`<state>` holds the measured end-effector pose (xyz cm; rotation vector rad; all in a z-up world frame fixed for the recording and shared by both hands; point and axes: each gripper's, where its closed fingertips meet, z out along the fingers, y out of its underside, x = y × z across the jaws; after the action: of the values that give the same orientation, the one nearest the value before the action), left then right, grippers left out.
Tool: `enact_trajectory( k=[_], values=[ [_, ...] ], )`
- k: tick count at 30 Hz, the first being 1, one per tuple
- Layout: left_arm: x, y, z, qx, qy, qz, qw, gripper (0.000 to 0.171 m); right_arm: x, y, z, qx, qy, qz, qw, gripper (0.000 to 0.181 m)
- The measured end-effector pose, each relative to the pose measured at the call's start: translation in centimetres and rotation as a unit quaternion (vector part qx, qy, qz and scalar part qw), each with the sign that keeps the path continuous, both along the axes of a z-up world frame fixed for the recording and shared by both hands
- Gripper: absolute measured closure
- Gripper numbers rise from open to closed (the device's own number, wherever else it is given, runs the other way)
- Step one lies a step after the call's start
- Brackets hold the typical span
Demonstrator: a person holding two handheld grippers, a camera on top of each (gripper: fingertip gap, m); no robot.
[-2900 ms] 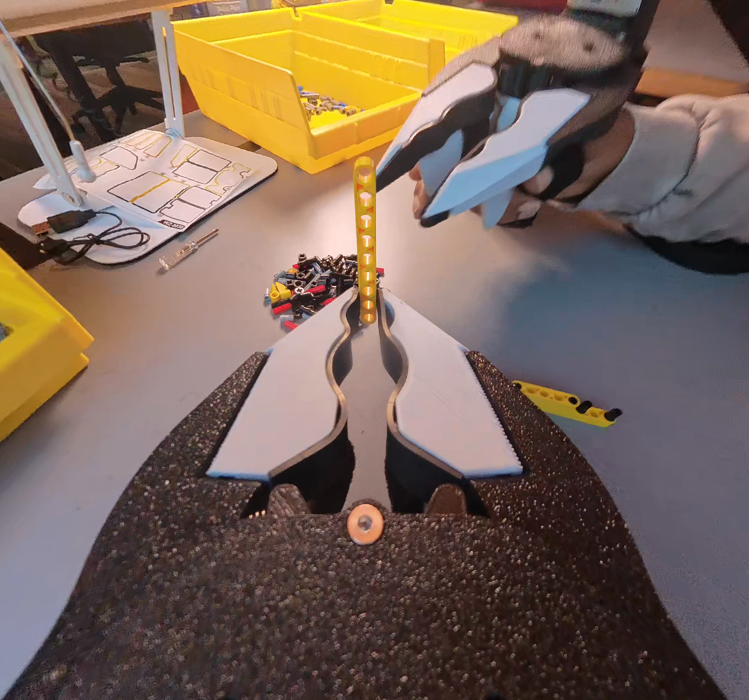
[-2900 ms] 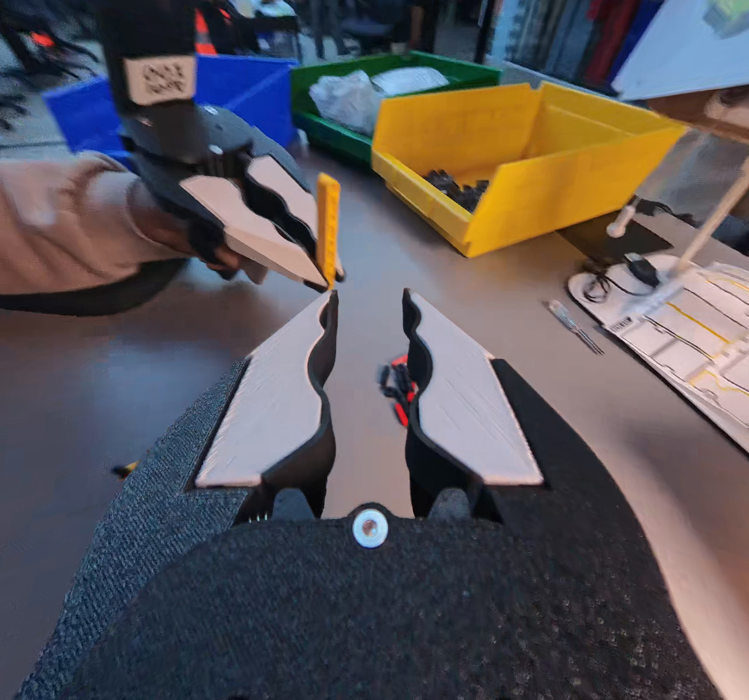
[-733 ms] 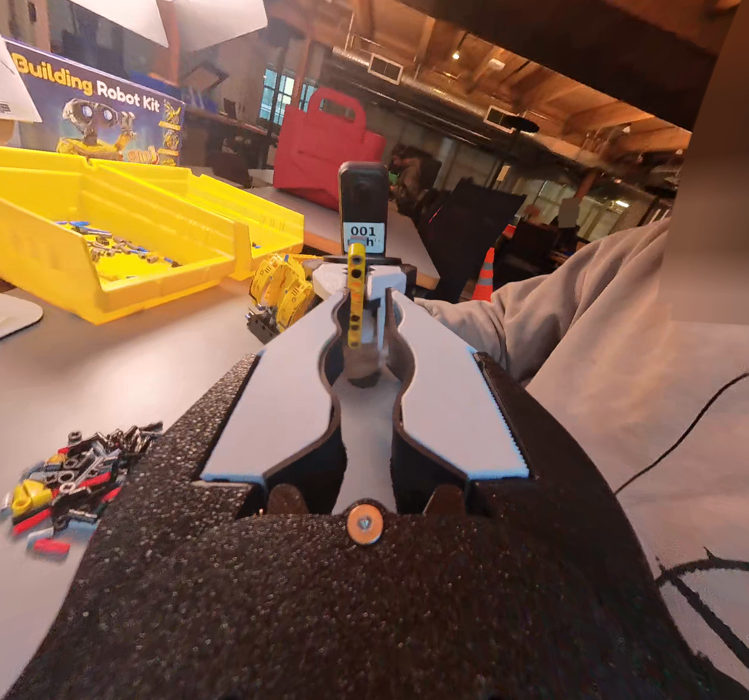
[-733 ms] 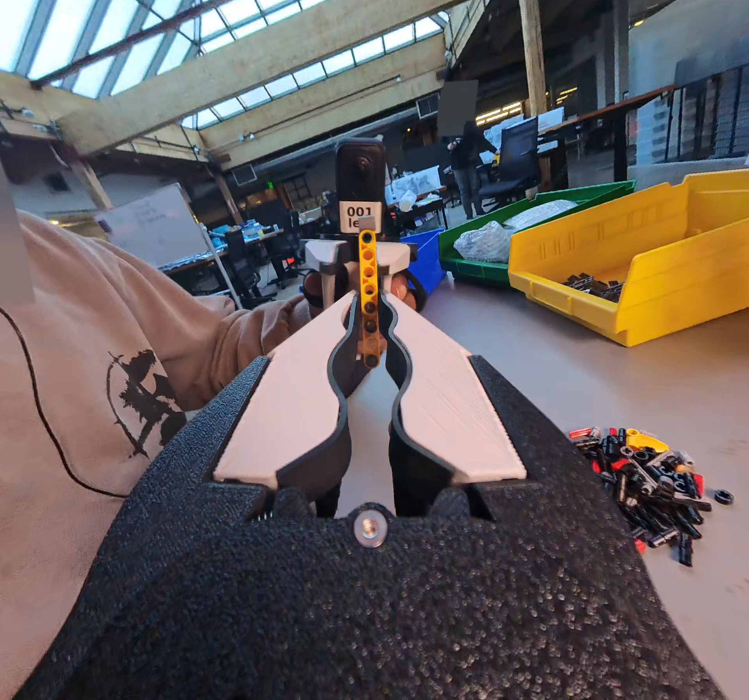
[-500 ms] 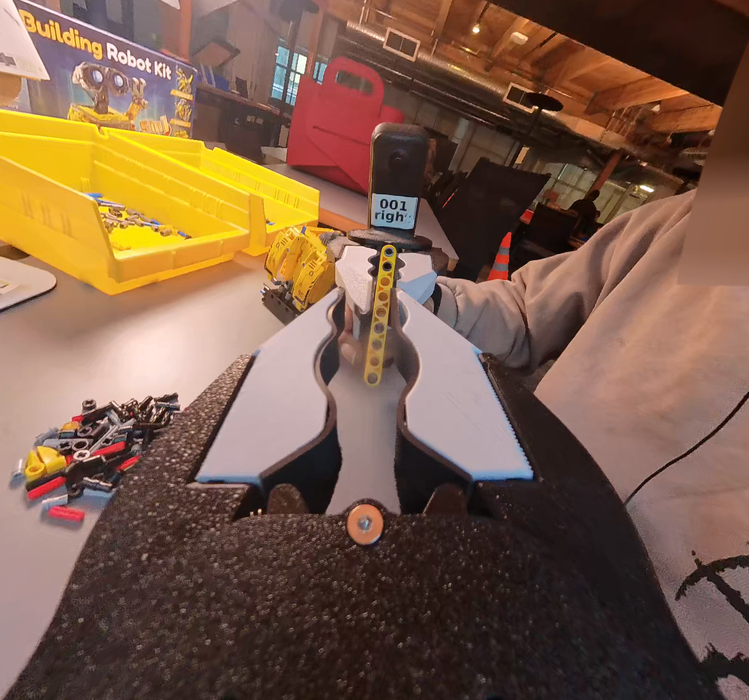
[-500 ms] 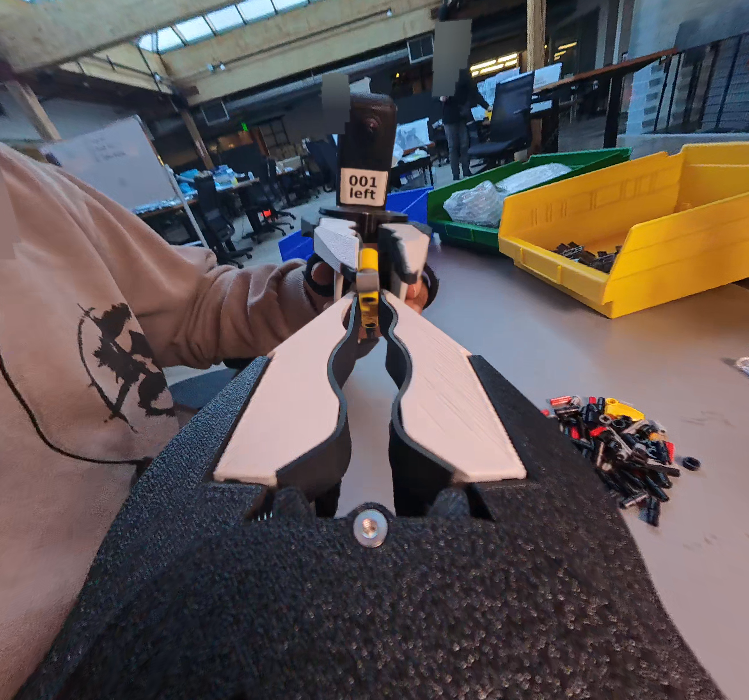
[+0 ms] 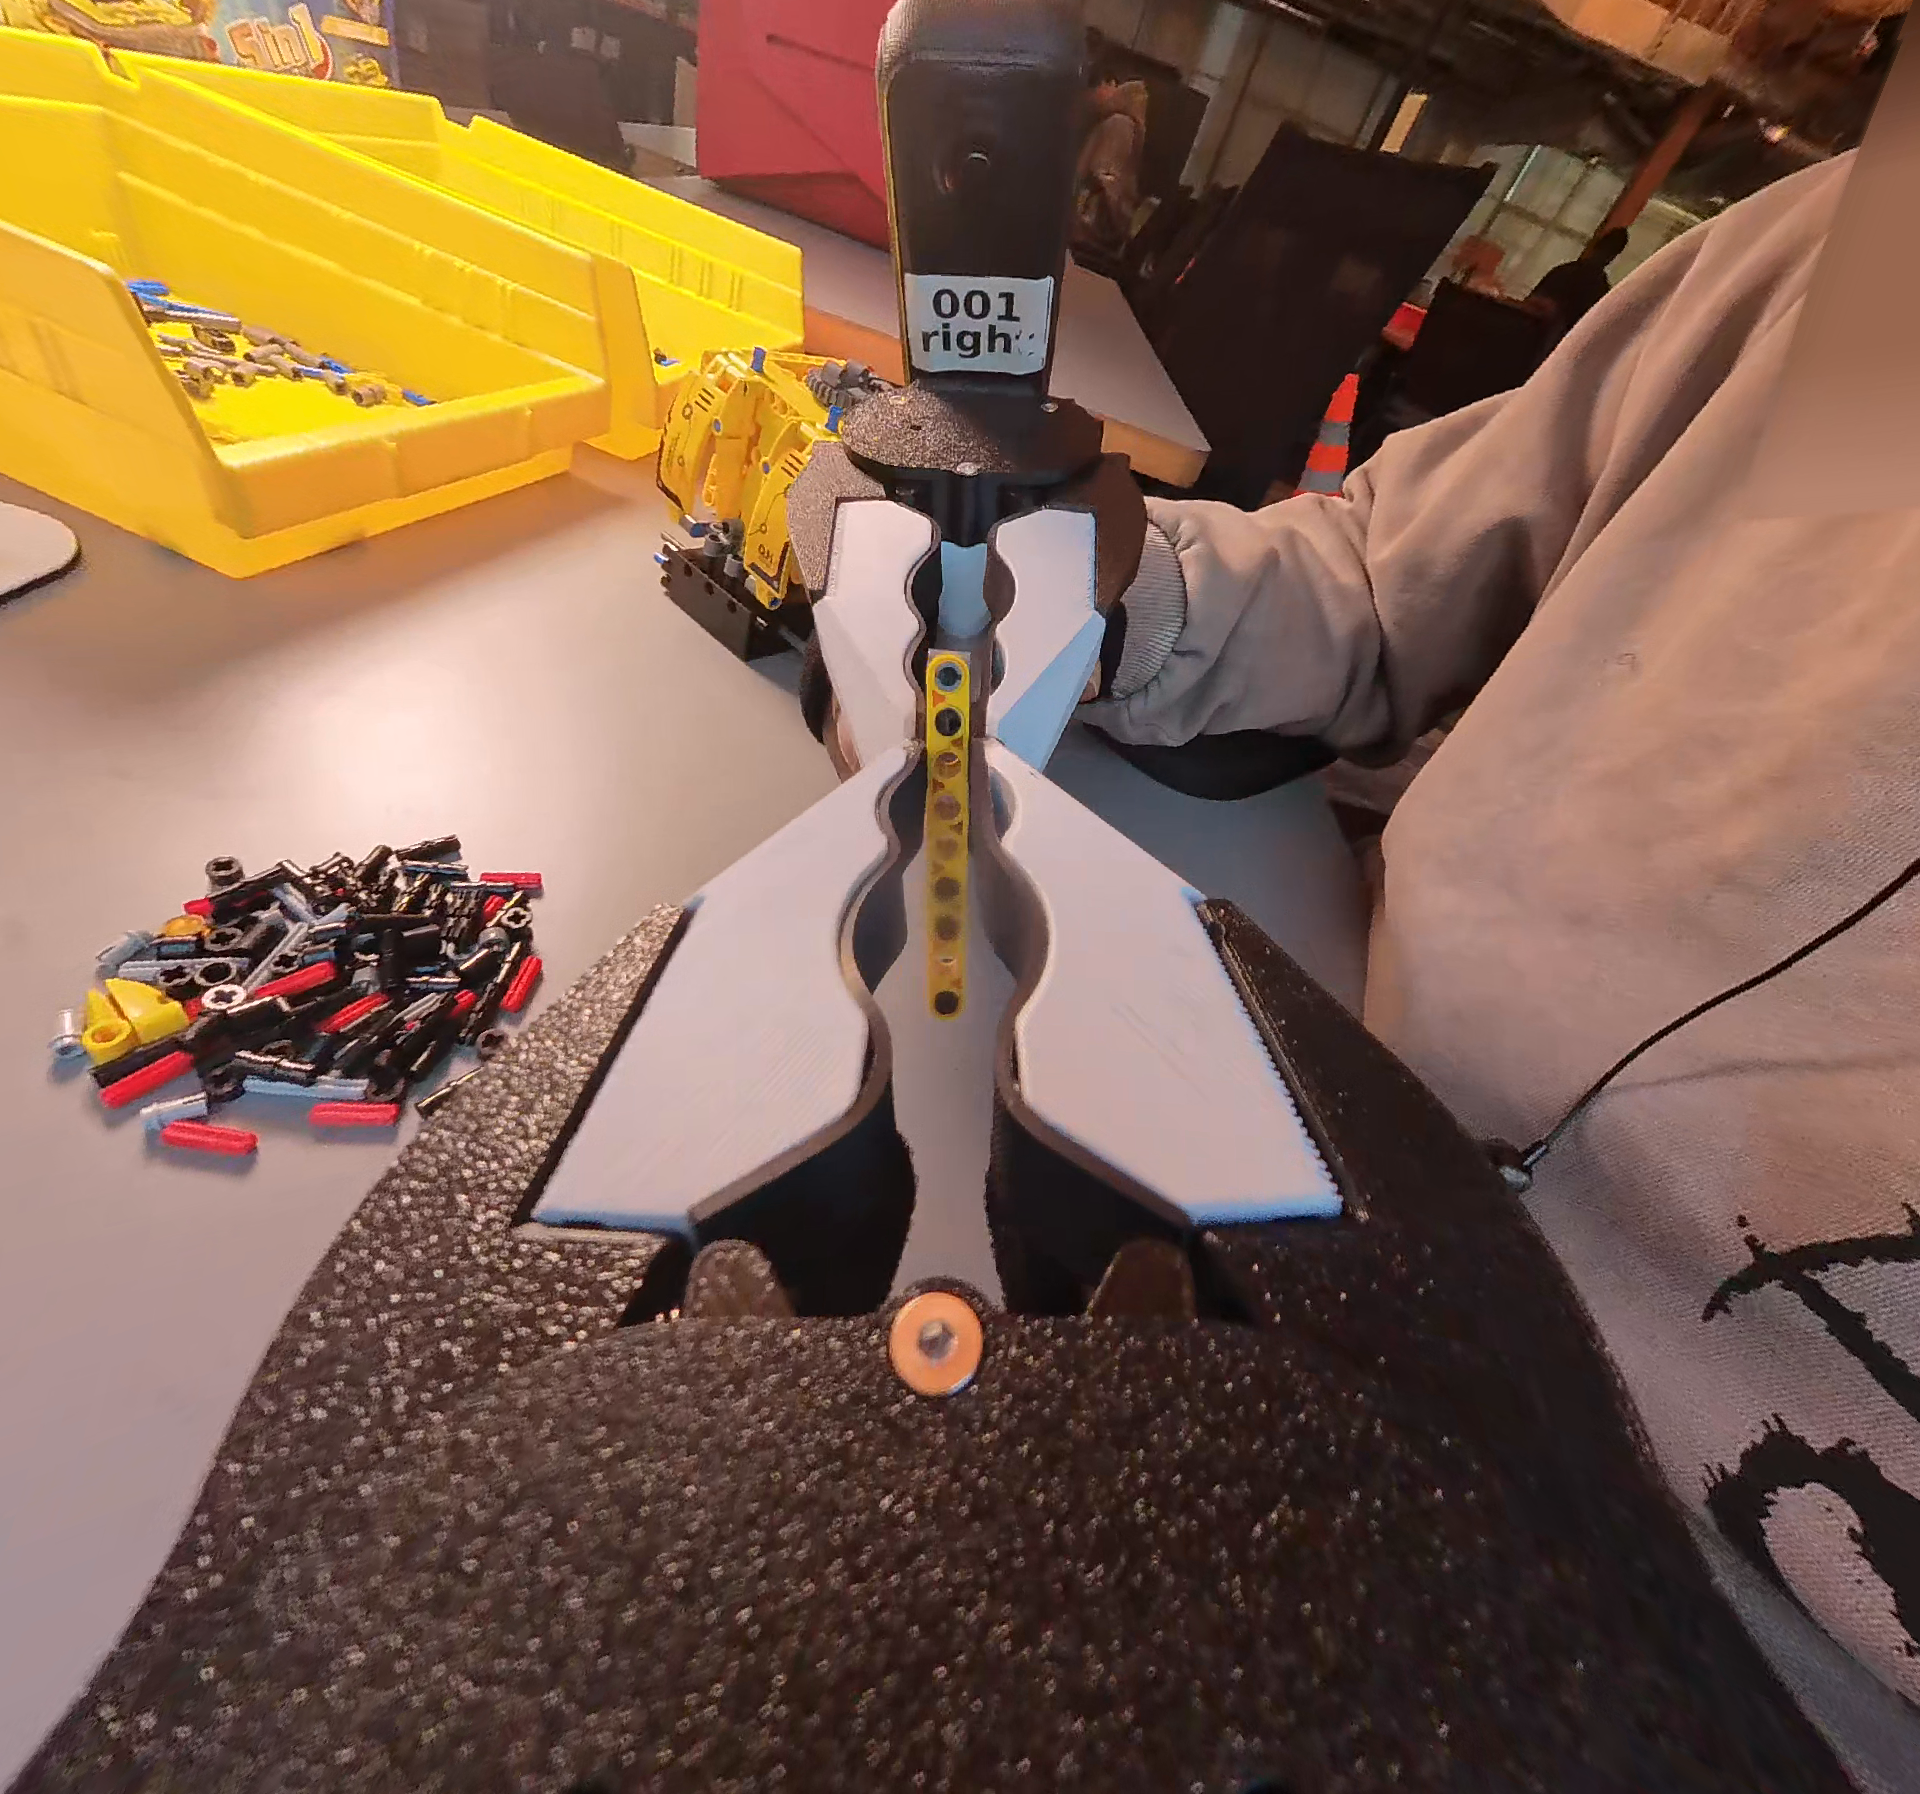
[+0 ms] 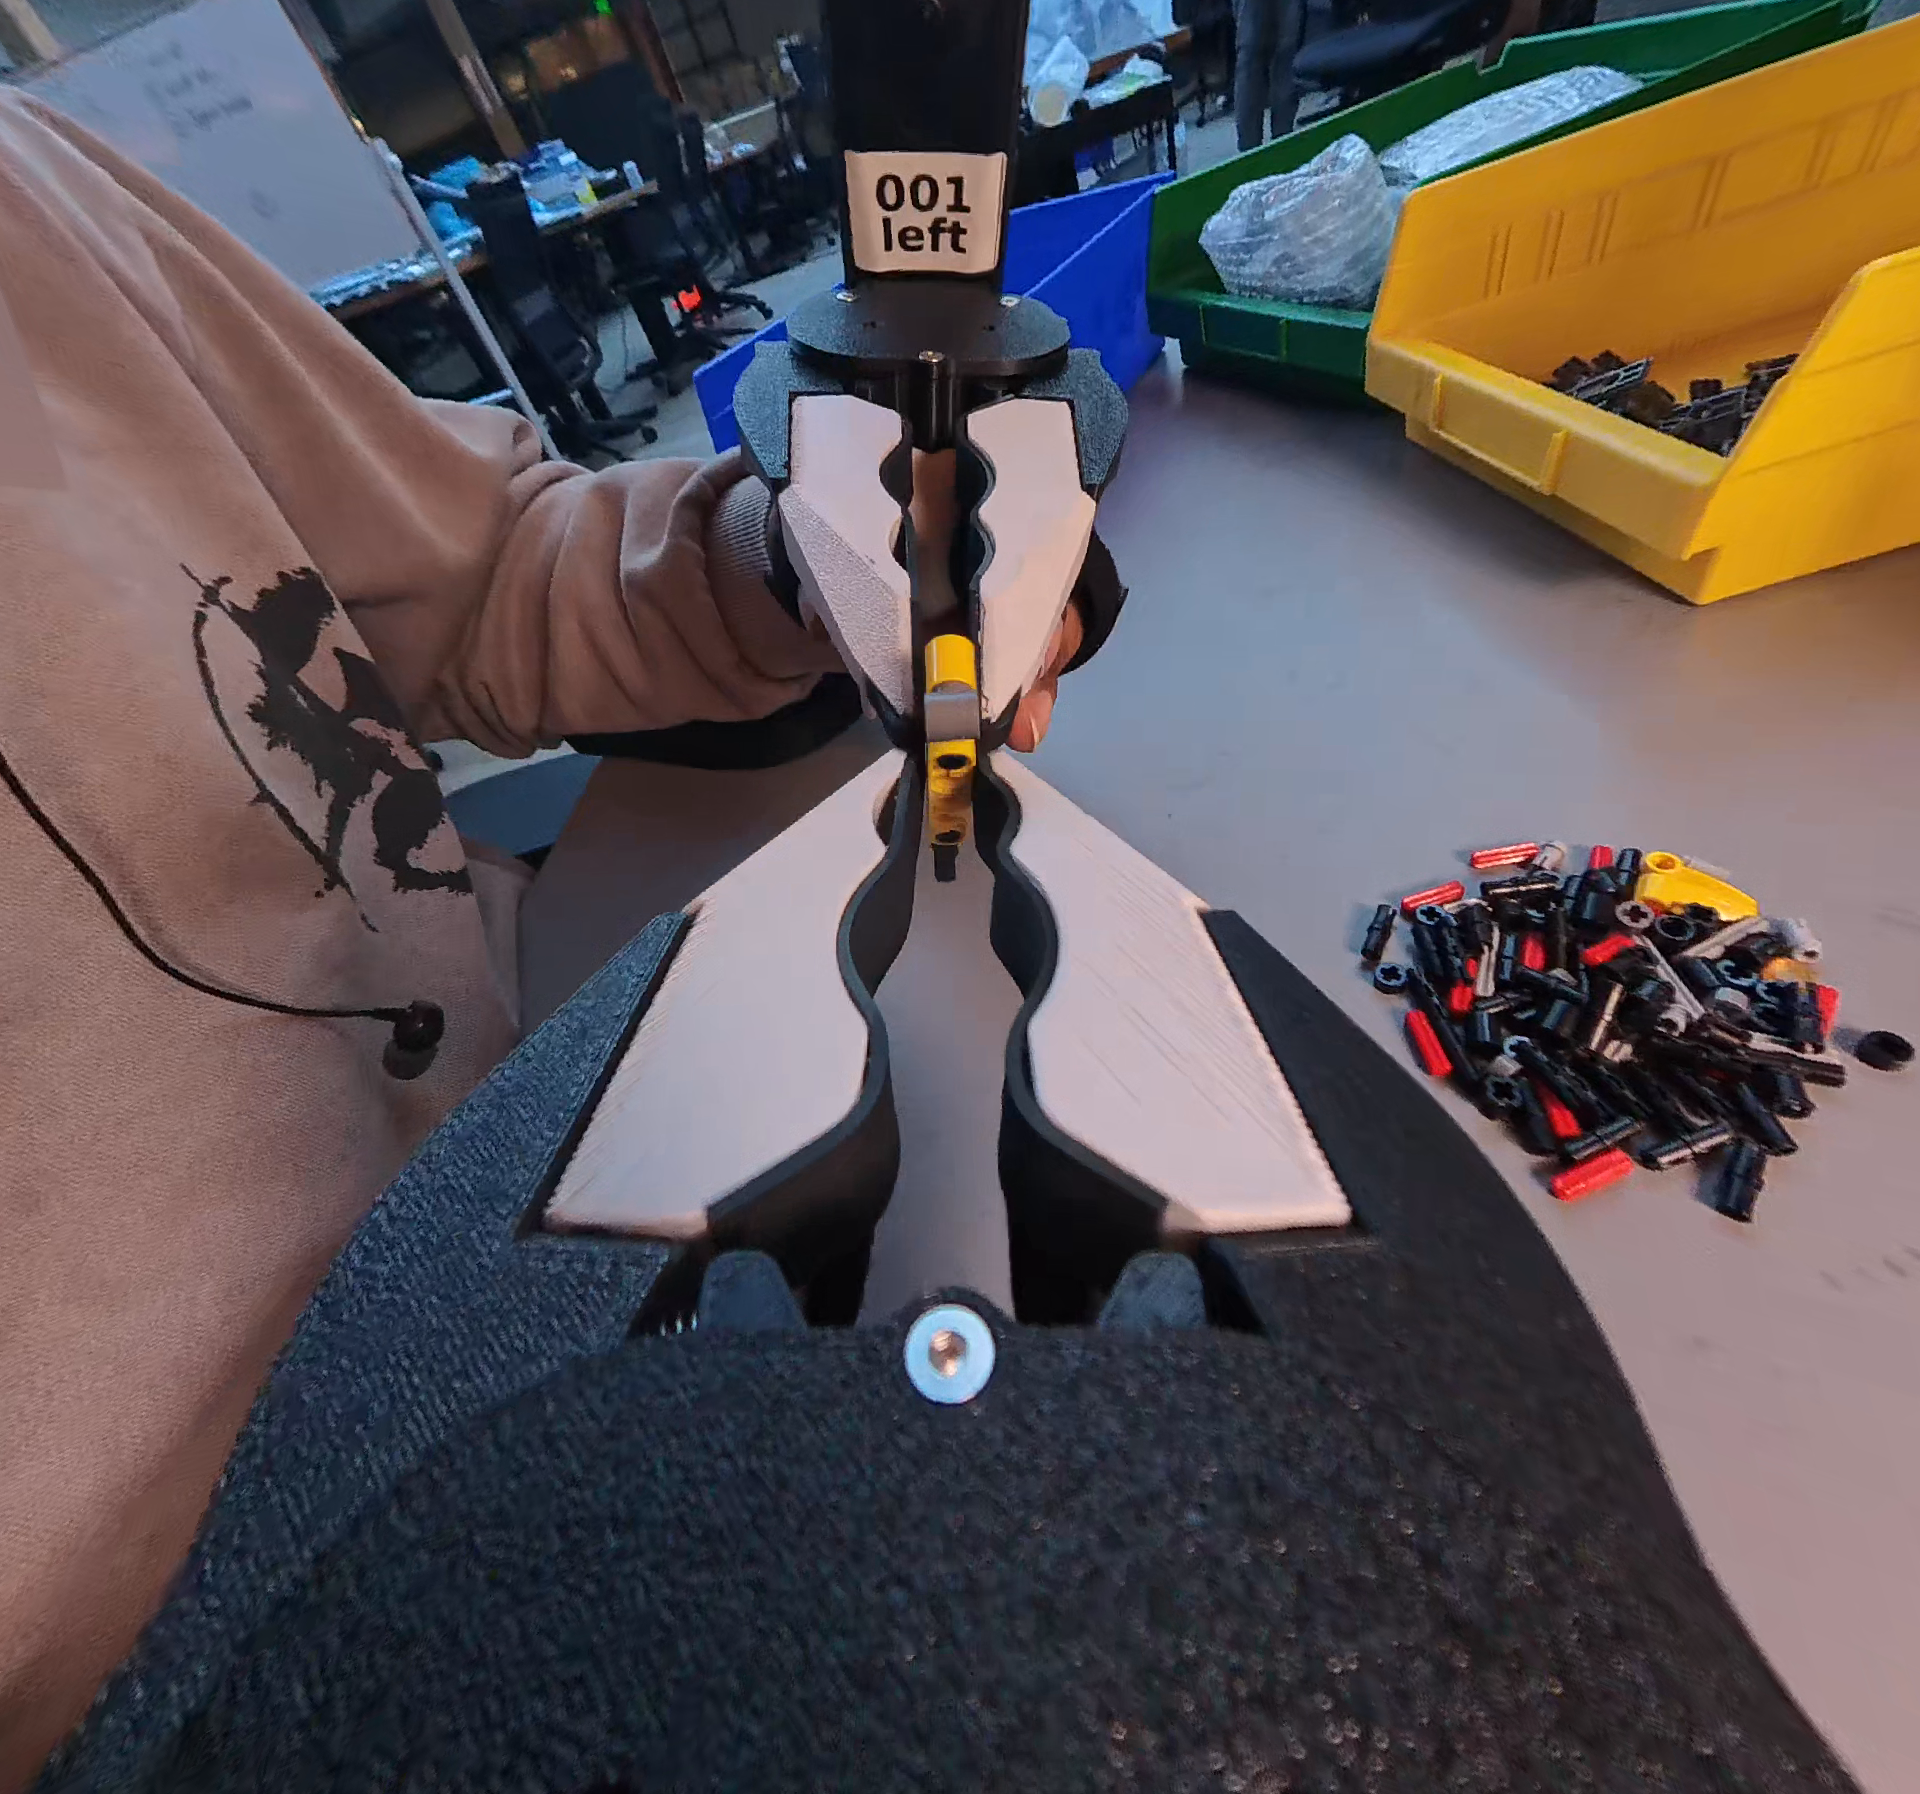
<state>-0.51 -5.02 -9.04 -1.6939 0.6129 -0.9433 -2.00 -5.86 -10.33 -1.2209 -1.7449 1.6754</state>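
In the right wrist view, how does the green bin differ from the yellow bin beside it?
The green bin holds clear plastic bags; the yellow bin holds small black parts. The green bin stands farther back, the yellow bin nearer. Both are open plastic bins on the grey table.

Left gripper [image 7: 948, 757] pinches a yellow perforated beam [image 7: 950, 845]
Right gripper [image 7: 951, 705] meets its far end, above the grey table [image 7: 436, 705].
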Motion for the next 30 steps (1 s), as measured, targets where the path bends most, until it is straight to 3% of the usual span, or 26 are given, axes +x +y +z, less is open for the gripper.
enact_trajectory(
  k=[7,12,30],
  values=[
    [0.1,-0.4,0.0,-0.009,-0.002,-0.011,1.0,0.166,0.3,-0.2,0.1,0.024,0.013,0.013,1.0,0.174],
    [-0.9,-0.3,1.5,0.003,-0.016,0.012,1.0,0.166,0.3,0.4,1.9,-0.039,0.044,0.003,0.998,0.175],
    [-1.0,-0.1,1.8,-0.007,-0.066,0.007,0.998,0.165,0.6,1.8,4.1,-0.107,0.088,-0.008,0.99,0.176]
  ],
)
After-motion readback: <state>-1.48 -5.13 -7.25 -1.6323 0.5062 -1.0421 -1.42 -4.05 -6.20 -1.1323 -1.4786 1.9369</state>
